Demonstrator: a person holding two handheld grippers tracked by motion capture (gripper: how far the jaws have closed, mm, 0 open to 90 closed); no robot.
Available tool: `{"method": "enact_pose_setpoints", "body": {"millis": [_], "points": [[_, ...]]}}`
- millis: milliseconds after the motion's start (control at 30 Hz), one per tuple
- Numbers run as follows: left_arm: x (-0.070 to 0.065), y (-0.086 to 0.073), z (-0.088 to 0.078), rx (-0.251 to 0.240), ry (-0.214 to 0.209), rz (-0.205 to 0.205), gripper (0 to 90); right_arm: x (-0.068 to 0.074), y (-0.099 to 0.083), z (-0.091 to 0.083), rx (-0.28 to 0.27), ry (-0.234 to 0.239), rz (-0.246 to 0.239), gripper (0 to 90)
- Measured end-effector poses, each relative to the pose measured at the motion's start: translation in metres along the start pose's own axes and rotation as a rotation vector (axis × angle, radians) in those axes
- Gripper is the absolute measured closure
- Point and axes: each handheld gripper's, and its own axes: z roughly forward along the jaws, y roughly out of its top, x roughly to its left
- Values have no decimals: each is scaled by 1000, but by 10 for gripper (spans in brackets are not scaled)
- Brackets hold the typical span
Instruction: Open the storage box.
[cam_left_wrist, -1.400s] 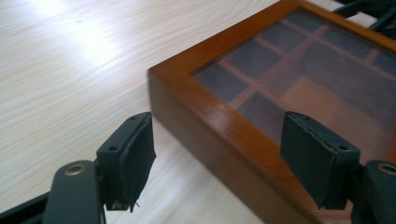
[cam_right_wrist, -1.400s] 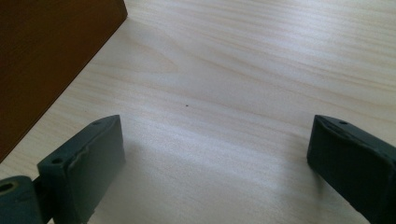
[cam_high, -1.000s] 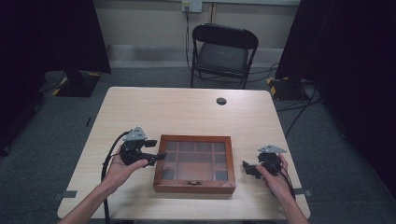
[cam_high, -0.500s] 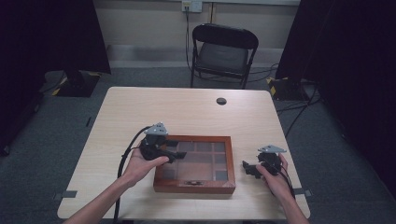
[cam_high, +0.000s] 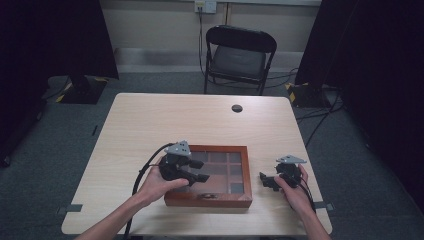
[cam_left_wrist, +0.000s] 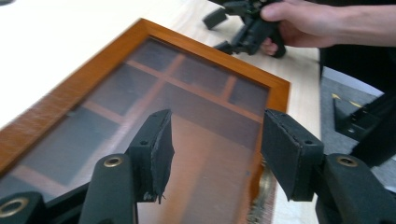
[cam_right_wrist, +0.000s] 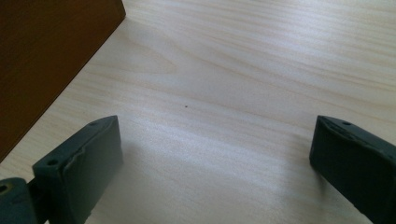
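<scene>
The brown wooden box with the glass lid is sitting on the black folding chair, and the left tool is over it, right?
Not quite. The brown wooden box with the glass lid is sitting on the light wooden table, not the black folding chair behind it, as the high view shows. The left tool is over it.

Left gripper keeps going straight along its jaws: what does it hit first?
Most likely the glass lid of the wooden box. The left gripper hovers over it, jaws apart, nothing between them, and they have just been closing. It points across the lid toward the right gripper; how steeply it tilts down is unclear.
</scene>
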Motion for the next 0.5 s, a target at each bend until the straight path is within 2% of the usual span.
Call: {"method": "enact_pose_setpoints", "body": {"millis": [67, 233, 333, 433, 500], "points": [[-3, -2, 2, 1, -18, -6, 442, 0, 0, 0, 0, 0, 0, 17], [-12, -8, 6, 39, -77, 18, 522, 0, 0, 0, -1, 1, -1, 17], [-16, -12, 10, 58, -85, 28, 539, 0, 0, 0, -1, 1, -1, 17], [-17, -15, 12, 50, -96, 20, 566, 0, 0, 0, -1, 0, -3, 17], [-17, -16, 14, 59, -115, 23, 617, 0, 0, 0, -1, 0, -2, 17]]}}
